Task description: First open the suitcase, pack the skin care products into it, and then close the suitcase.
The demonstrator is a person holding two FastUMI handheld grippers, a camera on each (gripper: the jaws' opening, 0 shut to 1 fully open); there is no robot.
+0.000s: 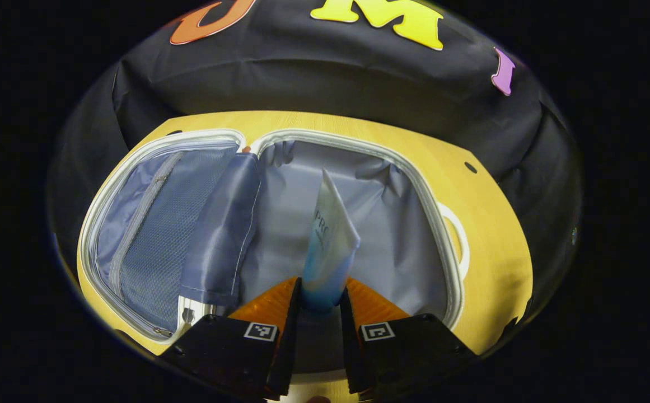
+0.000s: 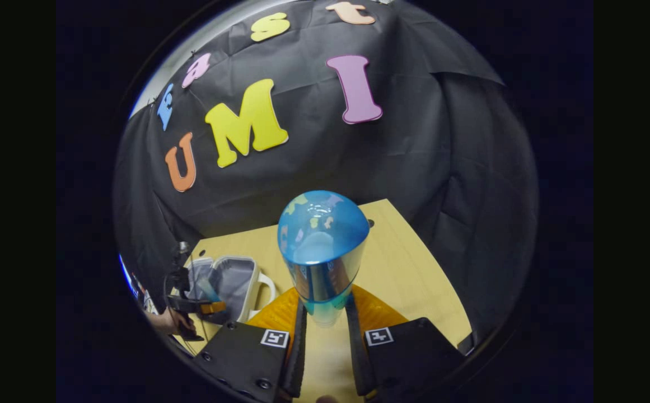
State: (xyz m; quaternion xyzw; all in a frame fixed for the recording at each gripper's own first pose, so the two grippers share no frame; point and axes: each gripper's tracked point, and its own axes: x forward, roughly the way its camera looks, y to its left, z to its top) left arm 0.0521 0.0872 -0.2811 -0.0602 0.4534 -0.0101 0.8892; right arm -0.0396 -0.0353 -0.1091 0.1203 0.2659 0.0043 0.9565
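Left gripper [image 1: 320, 296] clamped on a tube [image 1: 330, 240], poised over the open suitcase [image 1: 358, 224]; best lowered flat onto the lining before letting go. Right gripper [image 2: 325, 313] pinching a blue-capped bottle [image 2: 322, 246] above the table [image 2: 414, 280], waiting its turn.

Grey-lined suitcase [image 1: 380, 224]; blue-capped bottle [image 2: 323, 246]; yellow table [image 1: 492, 224].

Suitcase [image 1: 280, 151] open flat on worktop, grey lining, mesh zip pocket in left half. Pale blue-white tube [image 1: 330, 246] upright over right half. Blue-capped bottle [image 2: 322, 252] upright, well apart.
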